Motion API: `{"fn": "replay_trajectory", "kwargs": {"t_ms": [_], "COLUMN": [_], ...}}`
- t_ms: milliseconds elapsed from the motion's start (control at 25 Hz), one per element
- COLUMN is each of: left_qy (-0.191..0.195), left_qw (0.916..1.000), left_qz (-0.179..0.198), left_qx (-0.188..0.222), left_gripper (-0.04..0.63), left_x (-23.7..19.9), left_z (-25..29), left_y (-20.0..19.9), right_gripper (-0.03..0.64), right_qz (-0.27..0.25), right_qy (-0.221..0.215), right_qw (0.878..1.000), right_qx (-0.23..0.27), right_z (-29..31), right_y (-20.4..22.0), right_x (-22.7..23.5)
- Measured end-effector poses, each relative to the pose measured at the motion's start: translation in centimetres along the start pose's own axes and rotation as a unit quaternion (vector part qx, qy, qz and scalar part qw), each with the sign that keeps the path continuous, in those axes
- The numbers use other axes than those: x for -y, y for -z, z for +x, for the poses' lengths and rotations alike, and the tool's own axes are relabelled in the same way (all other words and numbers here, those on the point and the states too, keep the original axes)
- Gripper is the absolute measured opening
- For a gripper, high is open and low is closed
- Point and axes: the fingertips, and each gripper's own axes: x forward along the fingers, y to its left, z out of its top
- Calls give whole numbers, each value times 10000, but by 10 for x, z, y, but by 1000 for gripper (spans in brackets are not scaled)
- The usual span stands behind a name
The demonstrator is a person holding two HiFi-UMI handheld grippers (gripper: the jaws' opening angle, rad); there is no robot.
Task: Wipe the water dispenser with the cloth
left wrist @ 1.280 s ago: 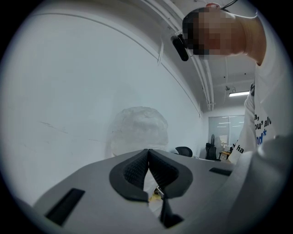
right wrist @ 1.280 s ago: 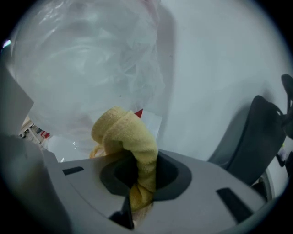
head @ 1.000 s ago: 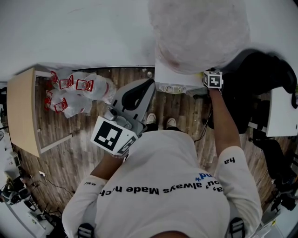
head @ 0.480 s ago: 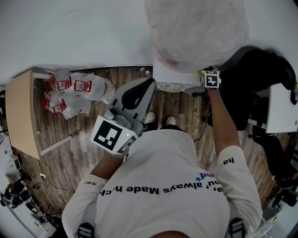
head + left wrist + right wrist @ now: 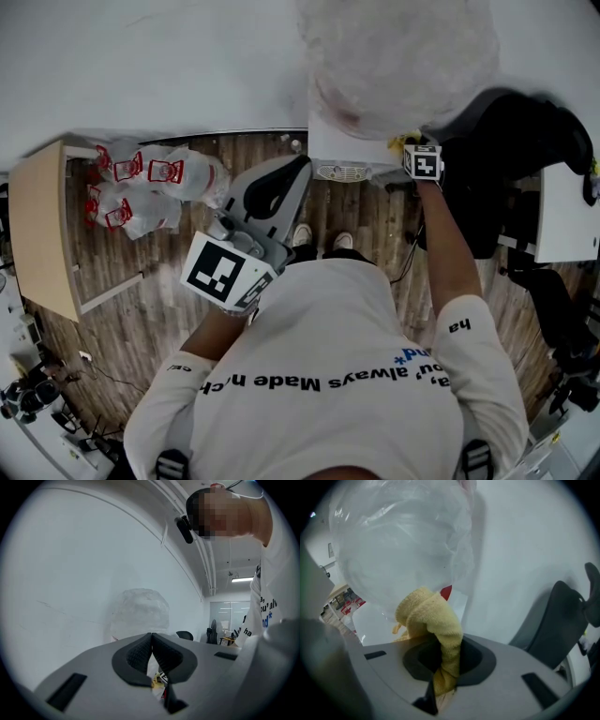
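Head view: a wooden table stands at the far left, with red-printed plastic bags beside it. The left gripper, jaws pressed together on nothing, hangs left of the water dispenser. The right gripper pinches the yellow cloth at the dispenser's top right corner, under its plastic-wrapped bottle. A black chair crowds the right.

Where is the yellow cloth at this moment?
In the right gripper view, the yellow cloth is pinched in the right tool, low centre, just below the plastic-wrapped bottle.

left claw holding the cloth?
No: the left claw is shut with nothing between its jaws, and the yellow cloth is pinched in the right claw.
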Motion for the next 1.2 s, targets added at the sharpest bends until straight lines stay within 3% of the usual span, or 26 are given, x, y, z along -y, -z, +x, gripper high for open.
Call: {"fn": "replay_trajectory", "kwargs": {"t_ms": [800, 1200], "left_qy": [206, 305], "left_qw": [9998, 9995], "left_qz": [17, 27], "left_qx": [12, -12], "left_gripper": [20, 20], "left_x": [16, 25], "left_z": [-7, 2], "left_y": [0, 2], "right_gripper": [55, 55], "right_qz": [61, 21], "right_qy": [137, 309], "right_qw": [9999, 9991], "right_qx": [18, 298], "right_z": [-32, -47], "right_y": [31, 40], "right_x": [-15, -24]}}
